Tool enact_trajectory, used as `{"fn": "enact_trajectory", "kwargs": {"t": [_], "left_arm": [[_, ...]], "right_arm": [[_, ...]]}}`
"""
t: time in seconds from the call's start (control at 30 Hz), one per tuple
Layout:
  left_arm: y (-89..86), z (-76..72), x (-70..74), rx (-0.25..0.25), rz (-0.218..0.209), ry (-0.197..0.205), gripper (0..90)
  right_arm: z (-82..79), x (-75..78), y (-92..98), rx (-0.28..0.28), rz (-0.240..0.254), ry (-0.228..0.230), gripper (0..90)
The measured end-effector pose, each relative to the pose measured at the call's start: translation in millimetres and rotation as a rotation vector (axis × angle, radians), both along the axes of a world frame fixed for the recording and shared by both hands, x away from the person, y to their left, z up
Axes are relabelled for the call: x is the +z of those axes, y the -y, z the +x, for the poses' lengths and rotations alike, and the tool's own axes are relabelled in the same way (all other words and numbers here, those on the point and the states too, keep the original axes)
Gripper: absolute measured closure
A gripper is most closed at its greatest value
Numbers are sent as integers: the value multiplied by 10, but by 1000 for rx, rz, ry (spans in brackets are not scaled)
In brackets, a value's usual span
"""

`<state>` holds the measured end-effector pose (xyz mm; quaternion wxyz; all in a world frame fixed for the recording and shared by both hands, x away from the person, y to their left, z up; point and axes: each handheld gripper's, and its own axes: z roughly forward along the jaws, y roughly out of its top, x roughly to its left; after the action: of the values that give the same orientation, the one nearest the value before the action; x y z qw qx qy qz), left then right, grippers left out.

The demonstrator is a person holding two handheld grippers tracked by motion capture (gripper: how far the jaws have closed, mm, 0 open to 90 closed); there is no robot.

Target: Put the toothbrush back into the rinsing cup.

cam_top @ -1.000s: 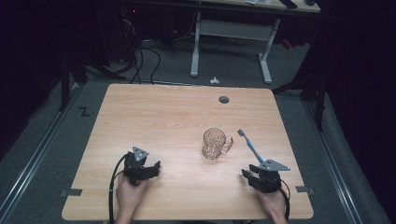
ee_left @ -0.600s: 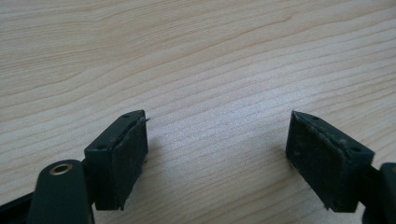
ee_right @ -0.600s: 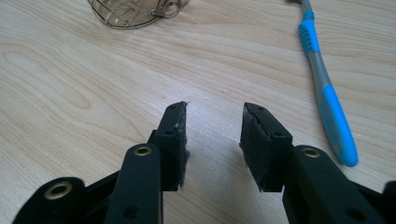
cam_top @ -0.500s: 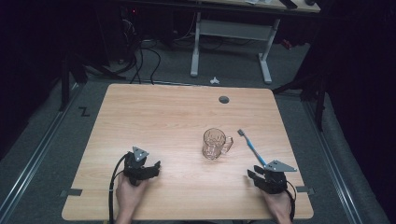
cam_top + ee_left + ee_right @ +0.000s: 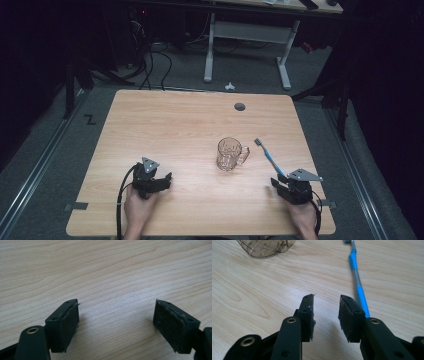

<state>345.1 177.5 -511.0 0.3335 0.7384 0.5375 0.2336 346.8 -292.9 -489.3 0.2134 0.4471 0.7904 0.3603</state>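
One toothbrush [image 5: 357, 281] lies just beside the half-closed, empty right gripper [image 5: 325, 315], jaws just closing.

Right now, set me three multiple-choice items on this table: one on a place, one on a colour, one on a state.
1. Where does the toothbrush lie?
A. inside the glass mug
B. on the table beside the mug's handle side
C. between the left gripper's jaws

2. What colour is the toothbrush handle?
A. blue and grey
B. red
C. yellow

3. How does the glass mug stand?
A. tipped on its side
B. upside down
C. upright

Key: 1 B, it lies flat on the wood between the mug and the right gripper. 2 A, the right gripper view shows it. 3 C, its mouth faces up.
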Motion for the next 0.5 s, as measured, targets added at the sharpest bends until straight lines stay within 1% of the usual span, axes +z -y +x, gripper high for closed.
{"fn": "enact_trajectory", "kwargs": {"t": [0.2, 0.5], "left_arm": [[0, 0, 0, 0, 0, 0, 214], [0, 0, 0, 0, 0, 0, 214]], "right_arm": [[50, 38, 32, -5, -2, 5, 654], [129, 57, 67, -16, -4, -20, 664]]}}
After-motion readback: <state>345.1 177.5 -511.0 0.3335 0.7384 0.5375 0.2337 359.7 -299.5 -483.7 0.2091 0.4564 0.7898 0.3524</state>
